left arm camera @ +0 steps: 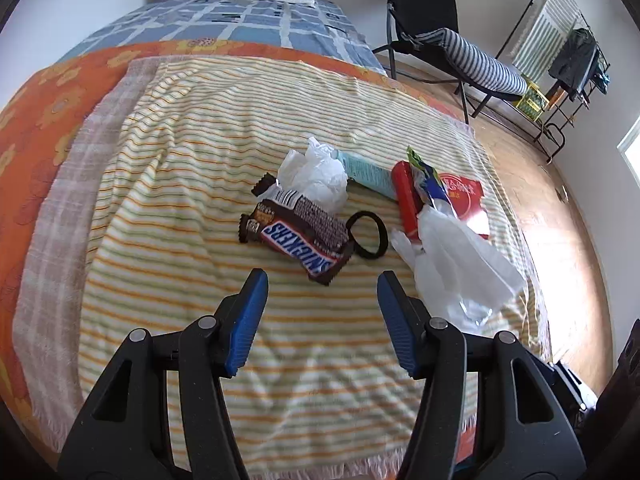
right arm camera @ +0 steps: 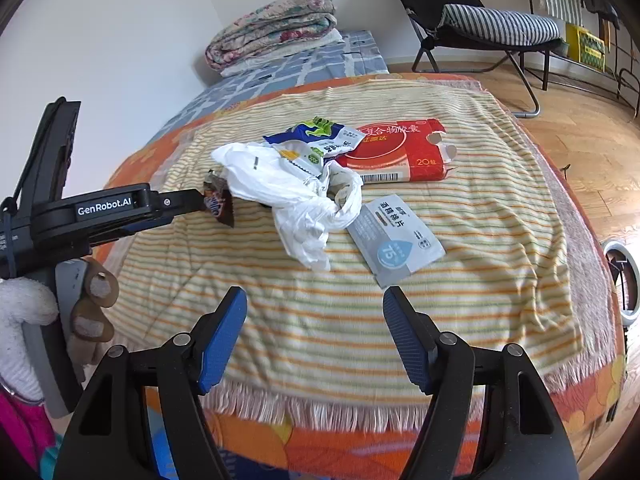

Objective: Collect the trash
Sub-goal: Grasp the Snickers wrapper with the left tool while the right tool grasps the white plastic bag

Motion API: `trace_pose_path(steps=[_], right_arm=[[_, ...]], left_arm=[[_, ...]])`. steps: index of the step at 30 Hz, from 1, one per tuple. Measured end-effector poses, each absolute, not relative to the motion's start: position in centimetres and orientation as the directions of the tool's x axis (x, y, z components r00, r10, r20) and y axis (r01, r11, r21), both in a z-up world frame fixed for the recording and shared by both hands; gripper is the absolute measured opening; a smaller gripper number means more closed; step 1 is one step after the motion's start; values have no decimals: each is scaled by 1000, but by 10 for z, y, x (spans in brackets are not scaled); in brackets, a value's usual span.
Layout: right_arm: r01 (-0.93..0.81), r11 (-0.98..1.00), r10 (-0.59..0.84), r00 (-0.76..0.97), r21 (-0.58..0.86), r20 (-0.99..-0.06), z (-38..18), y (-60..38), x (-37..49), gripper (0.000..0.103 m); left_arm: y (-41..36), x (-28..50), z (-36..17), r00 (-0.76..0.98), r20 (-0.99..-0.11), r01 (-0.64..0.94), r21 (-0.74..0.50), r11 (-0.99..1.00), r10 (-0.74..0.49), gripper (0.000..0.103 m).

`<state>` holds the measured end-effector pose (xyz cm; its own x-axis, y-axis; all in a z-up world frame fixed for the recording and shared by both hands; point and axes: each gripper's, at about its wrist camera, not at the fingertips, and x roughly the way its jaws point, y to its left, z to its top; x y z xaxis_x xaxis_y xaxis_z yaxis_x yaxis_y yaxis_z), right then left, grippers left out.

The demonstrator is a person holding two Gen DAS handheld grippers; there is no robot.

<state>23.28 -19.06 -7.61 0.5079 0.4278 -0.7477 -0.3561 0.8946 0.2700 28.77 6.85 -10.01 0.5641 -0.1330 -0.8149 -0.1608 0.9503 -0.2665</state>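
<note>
Trash lies on a striped towel (left arm camera: 200, 152) on the bed. In the left wrist view a Snickers wrapper (left arm camera: 300, 246) and a second wrapper (left arm camera: 292, 208) lie just ahead of my open left gripper (left arm camera: 322, 280). Behind them lie a crumpled white tissue (left arm camera: 316, 176), a black hair tie (left arm camera: 366, 234), a red box (left arm camera: 408, 196), a teal packet (left arm camera: 370, 174) and a clear plastic bag (left arm camera: 460, 264). In the right wrist view my open right gripper (right arm camera: 314, 300) hovers before a white plastic bag (right arm camera: 296, 200), a grey wipe packet (right arm camera: 396, 240), the red box (right arm camera: 394, 148) and a blue-white snack wrapper (right arm camera: 316, 140). The left gripper (right arm camera: 208, 198) reaches in from the left.
A folded quilt (right arm camera: 272, 28) lies at the head of the bed. A black folding chair with a striped cushion (right arm camera: 500, 24) and a clothes rack (left arm camera: 568, 60) stand on the wooden floor to the right. The bed's near edge, with the towel's fringe (right arm camera: 320, 404), is close below my right gripper.
</note>
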Motion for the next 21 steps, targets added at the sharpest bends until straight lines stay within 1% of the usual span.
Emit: trace_pose_path(steps=[6,15,19,20,21], right_arm=[[-350,895,428,501,277,-752,-89,-182,251,70],[-332,896,431,494,294,-755,-100,-172,270,70],[-314,891,447,484,327,-753,-103,-168,281,70],[-312,891,448,483,330,-752,-103,-167,283,70],[-311,891,448,483,331,-752,-103,-165,285,70]], left_arm=[[66,312,-116,541,-835,-173,-223,959,-97,59],[76,323,-132,520,-849,-202,-221,954,-87,57],[84,321,-132,522,-847,-208,-235,950,-95,37],[85,321,-133,521,-848,-206,-236,950,-98,33],[87,321,-133,519,-849,-206,-237,949,-99,33]])
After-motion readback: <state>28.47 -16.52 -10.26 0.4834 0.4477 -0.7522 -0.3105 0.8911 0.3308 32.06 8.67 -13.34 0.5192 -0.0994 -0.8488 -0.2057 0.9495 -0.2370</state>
